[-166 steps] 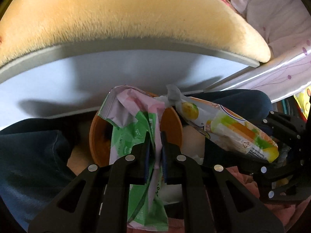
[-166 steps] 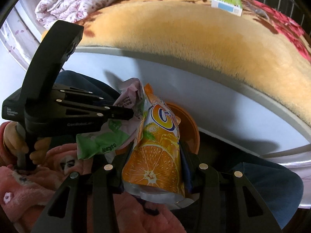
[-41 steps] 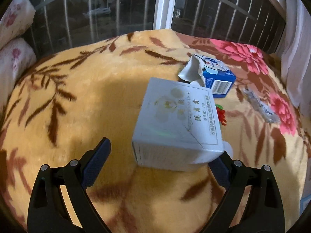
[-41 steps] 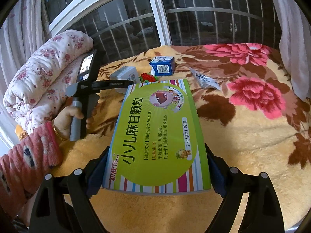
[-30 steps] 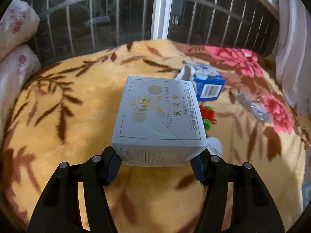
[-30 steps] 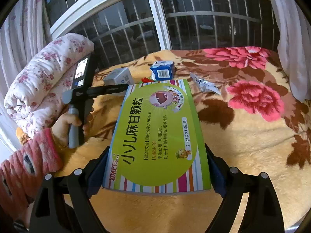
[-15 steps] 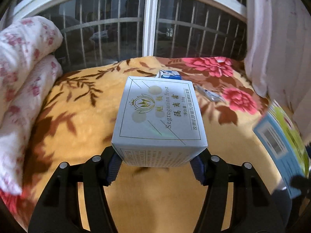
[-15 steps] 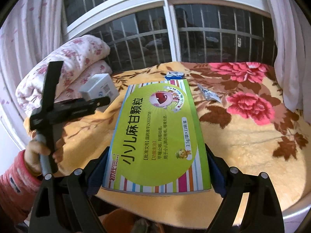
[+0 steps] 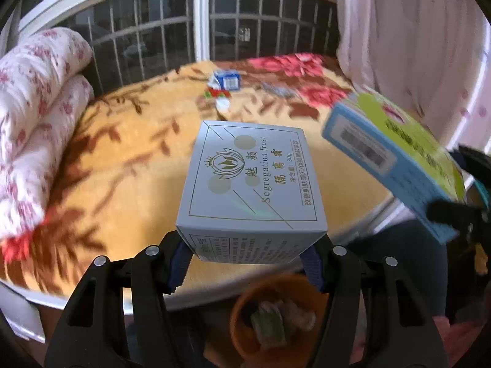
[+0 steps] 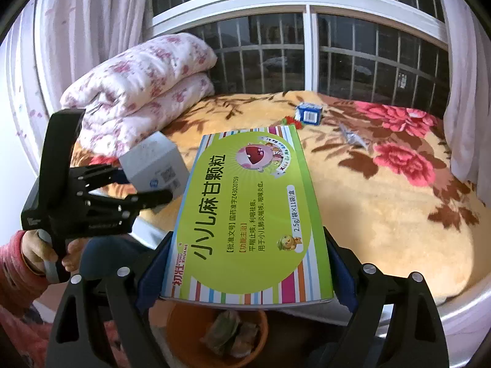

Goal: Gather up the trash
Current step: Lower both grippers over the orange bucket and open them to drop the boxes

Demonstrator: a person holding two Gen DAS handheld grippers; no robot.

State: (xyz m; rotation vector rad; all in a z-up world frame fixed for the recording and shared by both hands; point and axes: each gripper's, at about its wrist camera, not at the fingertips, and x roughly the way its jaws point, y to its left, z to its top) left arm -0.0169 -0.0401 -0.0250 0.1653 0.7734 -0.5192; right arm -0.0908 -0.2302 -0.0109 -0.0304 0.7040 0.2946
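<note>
- The orange bin (image 10: 184, 334) sat lowest and nearest, below the bed's white edge (image 10: 460, 316), with crumpled green and pale wrappers (image 10: 230, 332) already lying inside; the left wrist view showed the same bin (image 9: 242, 334) under both held boxes.
- The left gripper (image 9: 248, 260) was clamped on the silver-grey box (image 9: 251, 190), a squat carton printed "Segregation frost" with a gold lotus crest and thin gold border lines.
- Its blue pads (image 9: 179, 263) pressed the box's two lower side faces, the carton jutting forward from the fingers, held in the air above the bin and the bed's edge.
- The right gripper (image 10: 245, 273) was clamped on the green medicine box (image 10: 254, 214), a flat wide carton with a lime-green oval, rainbow stripes, bold black Chinese lettering and a cartoon face.
- Its blue pads (image 10: 150, 279) gripped the long sides near the carton's near end; the box hung just above the bin.
- In the right wrist view the two boxes were close, the silver-grey one just left of the green one.
- Beyond lay open yellow flowered blanket (image 10: 383, 214), a folded pink-flowered quilt (image 10: 138, 92) at left, curtains at both sides.
- Farther back on the blanket were a small blue box (image 10: 309, 113), a red-and-green scrap (image 10: 290, 121) and a silvery wrapper (image 10: 353, 136), well apart from both grippers, before the barred window (image 10: 337, 46).
</note>
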